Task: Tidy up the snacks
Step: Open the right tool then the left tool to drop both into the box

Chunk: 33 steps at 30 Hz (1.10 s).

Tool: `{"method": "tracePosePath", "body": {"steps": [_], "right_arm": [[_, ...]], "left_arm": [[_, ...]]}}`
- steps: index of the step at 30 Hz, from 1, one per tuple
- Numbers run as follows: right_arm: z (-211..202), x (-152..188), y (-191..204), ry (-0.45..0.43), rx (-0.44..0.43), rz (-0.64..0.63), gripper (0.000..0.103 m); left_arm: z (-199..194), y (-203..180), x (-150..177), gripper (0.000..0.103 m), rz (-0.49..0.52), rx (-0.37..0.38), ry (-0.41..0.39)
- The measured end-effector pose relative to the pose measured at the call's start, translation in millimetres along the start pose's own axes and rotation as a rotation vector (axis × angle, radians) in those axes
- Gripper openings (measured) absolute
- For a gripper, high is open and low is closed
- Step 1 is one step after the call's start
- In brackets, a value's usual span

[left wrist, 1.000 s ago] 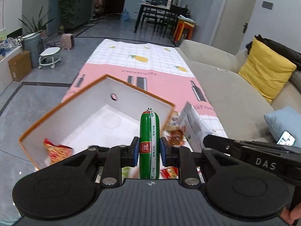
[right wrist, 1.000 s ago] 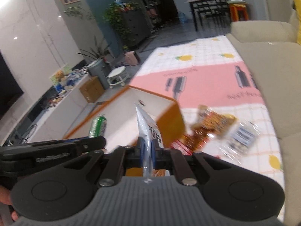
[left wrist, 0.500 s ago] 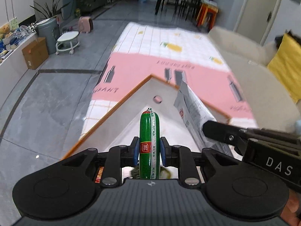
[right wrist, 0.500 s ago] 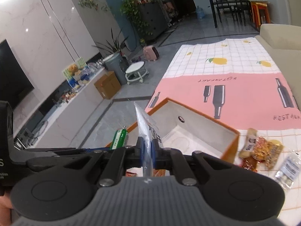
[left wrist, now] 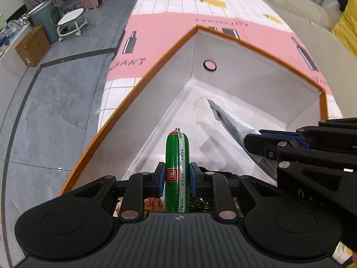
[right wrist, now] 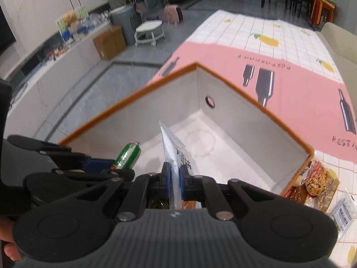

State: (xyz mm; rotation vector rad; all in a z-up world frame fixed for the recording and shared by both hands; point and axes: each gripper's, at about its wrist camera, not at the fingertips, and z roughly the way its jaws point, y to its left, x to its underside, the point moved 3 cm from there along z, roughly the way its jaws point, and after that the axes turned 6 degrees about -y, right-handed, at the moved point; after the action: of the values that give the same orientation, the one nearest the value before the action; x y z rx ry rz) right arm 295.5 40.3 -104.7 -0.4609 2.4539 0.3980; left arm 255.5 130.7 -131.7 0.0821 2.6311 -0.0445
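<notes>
My left gripper (left wrist: 177, 176) is shut on a green sausage stick (left wrist: 177, 156) and holds it upright over the open orange-rimmed box (left wrist: 245, 82). My right gripper (right wrist: 175, 178) is shut on a white snack packet (right wrist: 173, 147) and holds it over the same box (right wrist: 234, 120). The two grippers are side by side above the box's near part. The packet also shows in the left wrist view (left wrist: 232, 120), and the sausage in the right wrist view (right wrist: 128, 156). Snacks lying in the box below the grippers are mostly hidden.
The box stands on a pink and white checked cloth (left wrist: 200, 4). Several loose snack packets (right wrist: 316, 181) lie on the cloth right of the box. A beige sofa (left wrist: 312, 22) runs along the right. Grey floor with a stool (left wrist: 71, 22) lies to the left.
Both grippers have moved forward and down over the box, still holding the sausage and the packet. The box now fills both views.
</notes>
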Motion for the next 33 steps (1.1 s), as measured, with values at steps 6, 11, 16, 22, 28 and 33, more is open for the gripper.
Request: {"method": "tracePosePath", "body": {"steps": [6,11,16,22,28,33], "right_arm": [[19.2,7.9,-2.7,0.065,0.008,-0.017,0.004],[29.3,12.6,-4.1,0.106,0.003,-0.023,0.004],[33.2,14.7,-7.1,0.129,-0.01,-0.011,0.009],[27.2,10.8,-8.0,0.121,-0.021,-0.003,0.025],[10.6,4.6,-12.9,0.071,0.008,0.008,0.044],[-16.6,-1.1,-17.4,-0.002,0.033,-0.004,0.05]], "left_arm": [[12.8,-1.4,1.7,0.024,0.05,-0.014,0.051],[21.2,-3.8,4.5,0.025,0.063,-0.018,0.085],[25.4,-3.7,7.6,0.025,0.072,-0.028,0.115],[14.8,-4.3,4.2,0.042,0.076,-0.049,0.09],[-3.2,-6.2,0.3,0.067,0.084,-0.082,0.044],[-25.9,-14.1,-1.7,0.068,0.071,-0.085,-0.02]]}}
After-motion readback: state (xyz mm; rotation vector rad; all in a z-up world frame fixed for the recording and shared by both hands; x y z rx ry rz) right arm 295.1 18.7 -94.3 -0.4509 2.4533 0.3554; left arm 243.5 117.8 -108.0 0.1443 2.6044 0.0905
